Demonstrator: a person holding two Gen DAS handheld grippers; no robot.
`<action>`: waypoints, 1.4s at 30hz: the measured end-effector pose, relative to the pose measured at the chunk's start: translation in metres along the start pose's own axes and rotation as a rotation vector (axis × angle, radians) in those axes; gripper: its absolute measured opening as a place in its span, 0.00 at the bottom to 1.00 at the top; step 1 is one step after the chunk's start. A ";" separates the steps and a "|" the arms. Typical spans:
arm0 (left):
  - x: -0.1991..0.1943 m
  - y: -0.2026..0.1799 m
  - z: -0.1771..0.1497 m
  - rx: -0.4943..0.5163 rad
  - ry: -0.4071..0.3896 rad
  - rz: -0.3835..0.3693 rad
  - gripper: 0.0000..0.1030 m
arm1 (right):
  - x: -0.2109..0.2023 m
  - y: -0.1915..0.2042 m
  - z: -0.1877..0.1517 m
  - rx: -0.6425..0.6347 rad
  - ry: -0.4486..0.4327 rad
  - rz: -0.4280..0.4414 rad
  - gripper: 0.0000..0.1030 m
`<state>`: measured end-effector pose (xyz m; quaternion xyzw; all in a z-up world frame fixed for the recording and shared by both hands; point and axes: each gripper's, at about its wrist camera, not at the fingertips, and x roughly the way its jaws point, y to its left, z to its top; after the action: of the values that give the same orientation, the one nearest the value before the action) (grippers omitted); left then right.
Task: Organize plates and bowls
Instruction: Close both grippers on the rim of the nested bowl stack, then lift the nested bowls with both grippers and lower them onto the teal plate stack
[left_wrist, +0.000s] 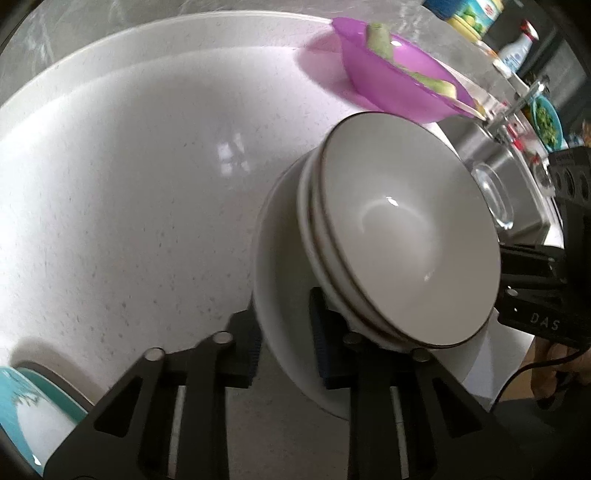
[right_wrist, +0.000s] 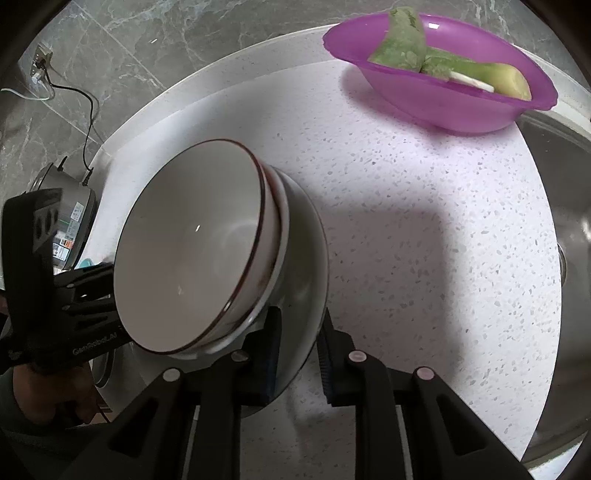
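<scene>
Two grippers clamp opposite rim edges of a white plate (left_wrist: 280, 295) carrying two nested, dark-rimmed white bowls (left_wrist: 406, 236) over the speckled counter (left_wrist: 147, 203). The left gripper (left_wrist: 284, 347) and right gripper (right_wrist: 299, 354) have their jaws nearly closed on the rim. Keeping both hands level should stop the glossy stack from sliding.

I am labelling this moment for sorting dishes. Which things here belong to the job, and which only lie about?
Job: white plate, stacked brown-rimmed bowls on it, left gripper and right gripper, each clamping the plate's rim.

Lying about: purple bowl of vegetables, sink, spray bottle.
</scene>
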<state>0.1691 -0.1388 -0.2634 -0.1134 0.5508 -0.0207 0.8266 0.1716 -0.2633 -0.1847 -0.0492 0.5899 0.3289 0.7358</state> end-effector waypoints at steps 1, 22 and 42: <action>0.000 -0.001 0.001 0.005 0.000 0.007 0.15 | 0.000 -0.001 0.002 -0.002 0.001 -0.007 0.19; -0.020 0.001 -0.011 -0.088 -0.006 -0.035 0.12 | -0.021 -0.001 0.010 -0.001 0.012 -0.028 0.17; -0.162 0.047 -0.083 -0.344 -0.173 0.096 0.12 | -0.060 0.110 0.028 -0.311 -0.012 0.129 0.17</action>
<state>0.0249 -0.0808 -0.1568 -0.2282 0.4778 0.1231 0.8394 0.1301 -0.1906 -0.0883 -0.1225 0.5297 0.4629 0.7001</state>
